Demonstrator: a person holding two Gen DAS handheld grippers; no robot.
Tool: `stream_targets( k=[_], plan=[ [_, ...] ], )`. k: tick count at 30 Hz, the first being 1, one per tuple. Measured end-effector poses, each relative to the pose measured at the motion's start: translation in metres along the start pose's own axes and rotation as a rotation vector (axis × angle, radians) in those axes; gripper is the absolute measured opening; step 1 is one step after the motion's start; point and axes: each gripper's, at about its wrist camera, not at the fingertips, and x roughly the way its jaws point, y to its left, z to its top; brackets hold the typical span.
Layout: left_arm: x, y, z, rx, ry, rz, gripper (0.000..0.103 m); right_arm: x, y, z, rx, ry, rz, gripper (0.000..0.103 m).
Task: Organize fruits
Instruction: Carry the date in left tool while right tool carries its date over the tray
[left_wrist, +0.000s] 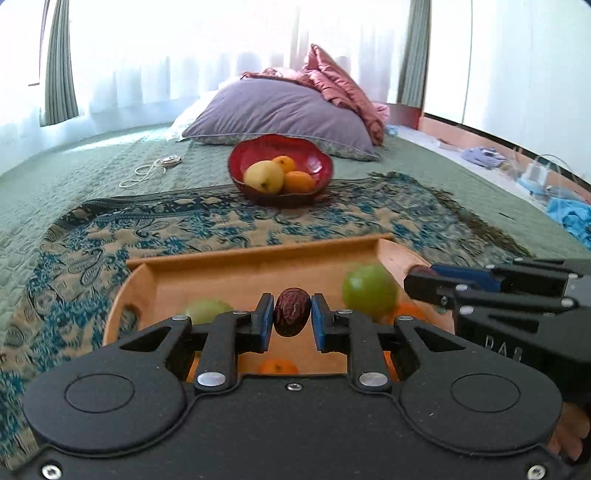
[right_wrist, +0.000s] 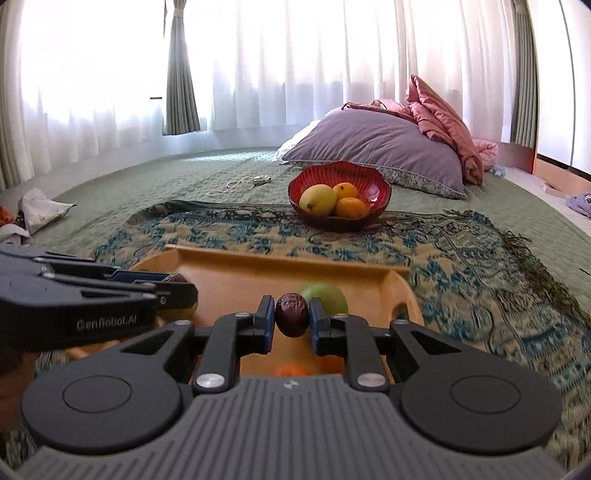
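A: What does each gripper carry?
B: The left gripper (left_wrist: 292, 313) is clamped on a wrinkled, dark red-brown date (left_wrist: 291, 312), held upright between its blue pads. The right gripper (right_wrist: 291, 314) pinches a second date (right_wrist: 292, 314) of the same glossy, shrivelled look. Both hover above the wooden tray (left_wrist: 266, 258).

A: What lies in the tray?
B: Two green round fruits (left_wrist: 369, 291), blurred, and small oranges (left_wrist: 277, 366) partly hidden below the gripper bodies.

A: And beyond it?
B: A red scalloped bowl (right_wrist: 380, 190) stands on the patterned cloth (right_wrist: 461, 258), well apart from the tray, holding a yellow mango (right_wrist: 317, 200) and two oranges (right_wrist: 351, 207) that touch one another.

A: Surroundings?
B: A green quilted bed (right_wrist: 147, 177), a purple pillow (right_wrist: 376, 147) just behind the bowl, a pink quilt (right_wrist: 439, 110) on it, and a white cable (right_wrist: 236, 186) to the bowl's left. The tray's far wall stands between the grippers and the bowl.
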Motion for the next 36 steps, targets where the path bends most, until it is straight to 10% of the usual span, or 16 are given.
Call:
stream_targets(
  k=[36],
  plan=[
    [0.134, 0.049, 0.039, -0.062, 0.274, 0.114, 0.021, 0.157, -0.010, 0.053, 0.067, 0.363, 0.029, 0.024]
  ],
)
